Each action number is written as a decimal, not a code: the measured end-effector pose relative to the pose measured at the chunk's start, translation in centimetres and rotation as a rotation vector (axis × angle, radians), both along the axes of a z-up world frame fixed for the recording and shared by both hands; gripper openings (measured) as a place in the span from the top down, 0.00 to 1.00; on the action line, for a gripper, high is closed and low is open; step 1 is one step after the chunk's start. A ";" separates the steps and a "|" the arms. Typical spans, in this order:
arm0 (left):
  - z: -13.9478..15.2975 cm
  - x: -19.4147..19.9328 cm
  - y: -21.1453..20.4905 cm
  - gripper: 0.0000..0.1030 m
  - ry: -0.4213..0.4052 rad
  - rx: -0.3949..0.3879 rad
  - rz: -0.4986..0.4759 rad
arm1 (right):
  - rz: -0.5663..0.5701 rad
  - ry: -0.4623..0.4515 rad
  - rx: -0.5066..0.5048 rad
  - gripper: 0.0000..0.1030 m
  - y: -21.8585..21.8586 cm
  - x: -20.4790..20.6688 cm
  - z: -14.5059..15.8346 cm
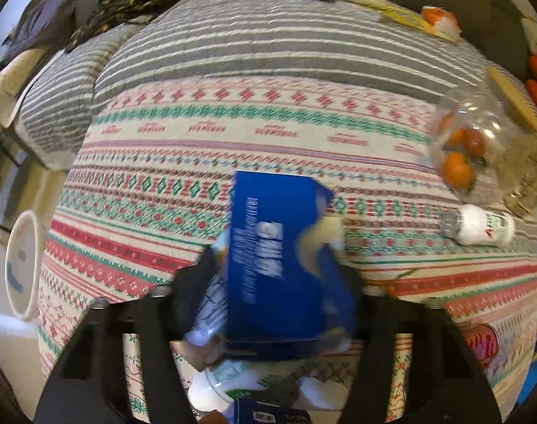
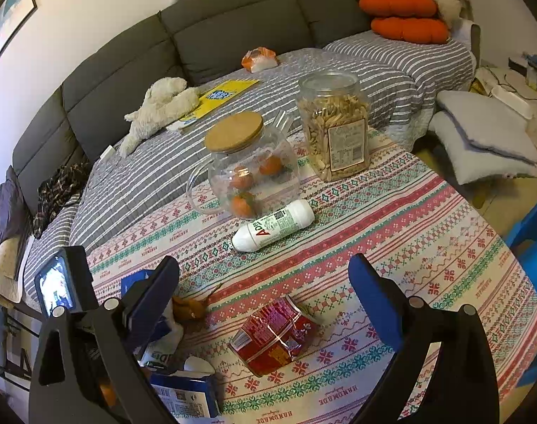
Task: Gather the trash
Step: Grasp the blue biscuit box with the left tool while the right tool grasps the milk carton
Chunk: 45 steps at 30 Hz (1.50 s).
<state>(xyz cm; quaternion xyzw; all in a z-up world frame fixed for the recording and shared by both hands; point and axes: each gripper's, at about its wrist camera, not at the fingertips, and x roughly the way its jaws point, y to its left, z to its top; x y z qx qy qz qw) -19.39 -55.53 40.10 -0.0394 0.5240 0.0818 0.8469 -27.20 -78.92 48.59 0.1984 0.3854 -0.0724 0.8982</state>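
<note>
My left gripper (image 1: 279, 279) is shut on a blue carton (image 1: 275, 258) and holds it above the patterned tablecloth (image 1: 197, 212). Below it lie a white bottle (image 1: 215, 385) and another blue box (image 1: 268, 415). My right gripper (image 2: 264, 282) is open and empty above a crumpled red snack wrapper (image 2: 275, 335). A white bottle (image 2: 273, 226) lies on its side further out; it also shows in the left wrist view (image 1: 480, 228). At the lower left of the right wrist view are a blue box (image 2: 187, 395), a white bottle (image 2: 162, 349) and brown peel (image 2: 190, 309).
A glass jar with oranges (image 2: 247, 173) and a cork lid stands mid-table, beside a plastic jar of snacks (image 2: 335, 130). A grey sofa with a striped cover (image 2: 162, 162) lies behind. A white bin (image 1: 21, 261) stands on the floor left of the table.
</note>
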 end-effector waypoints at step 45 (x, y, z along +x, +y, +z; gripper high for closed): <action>7.4 -10.6 21.1 0.55 -0.313 -0.181 0.116 | 0.348 0.228 -0.176 0.37 22.9 9.3 -11.6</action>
